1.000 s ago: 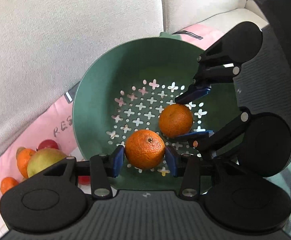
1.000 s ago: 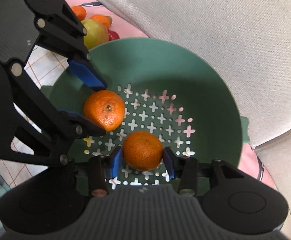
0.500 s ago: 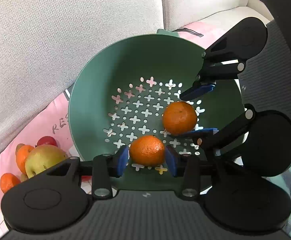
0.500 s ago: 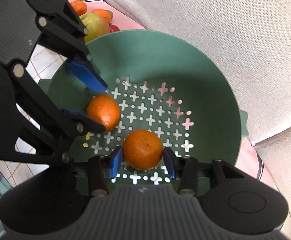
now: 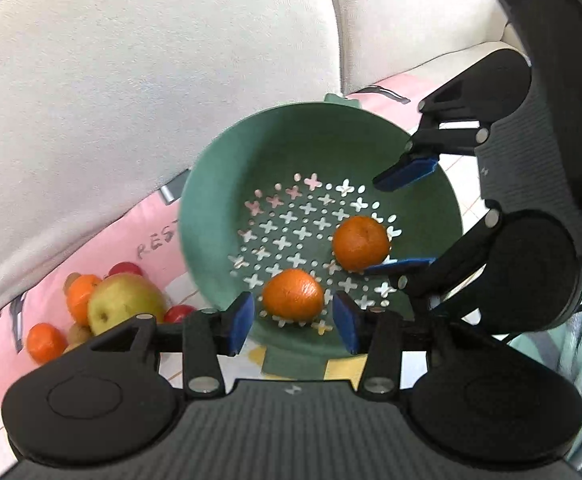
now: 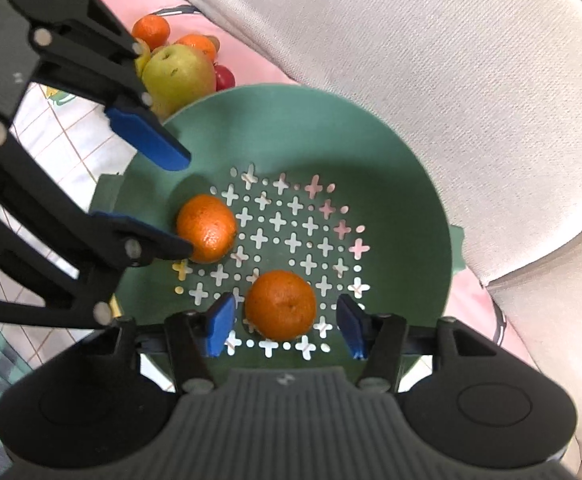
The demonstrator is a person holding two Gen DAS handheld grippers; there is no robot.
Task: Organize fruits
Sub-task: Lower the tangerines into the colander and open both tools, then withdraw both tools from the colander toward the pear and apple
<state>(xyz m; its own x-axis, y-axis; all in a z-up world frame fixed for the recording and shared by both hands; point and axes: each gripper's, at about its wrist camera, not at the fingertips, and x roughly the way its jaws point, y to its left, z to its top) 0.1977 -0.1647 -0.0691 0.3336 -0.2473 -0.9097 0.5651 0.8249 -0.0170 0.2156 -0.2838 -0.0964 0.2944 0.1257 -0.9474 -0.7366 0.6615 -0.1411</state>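
Left gripper [image 5: 293, 322] jaws just opening, clear of its mandarin [image 5: 293, 294], right gripper [image 6: 285, 328] likewise parted around the other mandarin [image 6: 280, 305], both fruits resting in the green colander [image 6: 391, 168], loose fruit pile [image 5: 111, 306] beside it.

Two oranges [image 5: 293, 294] in green colander [image 5: 211, 216]; left gripper [image 5: 293, 322] fingers just opened.

colander [image 5: 211, 216]: 1 | mandarins lying in colander: 2 [image 5: 293, 294] [image 5: 361, 243] | fruit sitting in pile at 8 o'clock of colander: pear [image 5: 125, 300] 1, mandarins 2 [image 5: 81, 292] [image 5: 45, 342], small red fruits 2 [image 5: 125, 269] [image 5: 179, 313] | grippers: 2 [image 5: 293, 322] [image 6: 285, 326]
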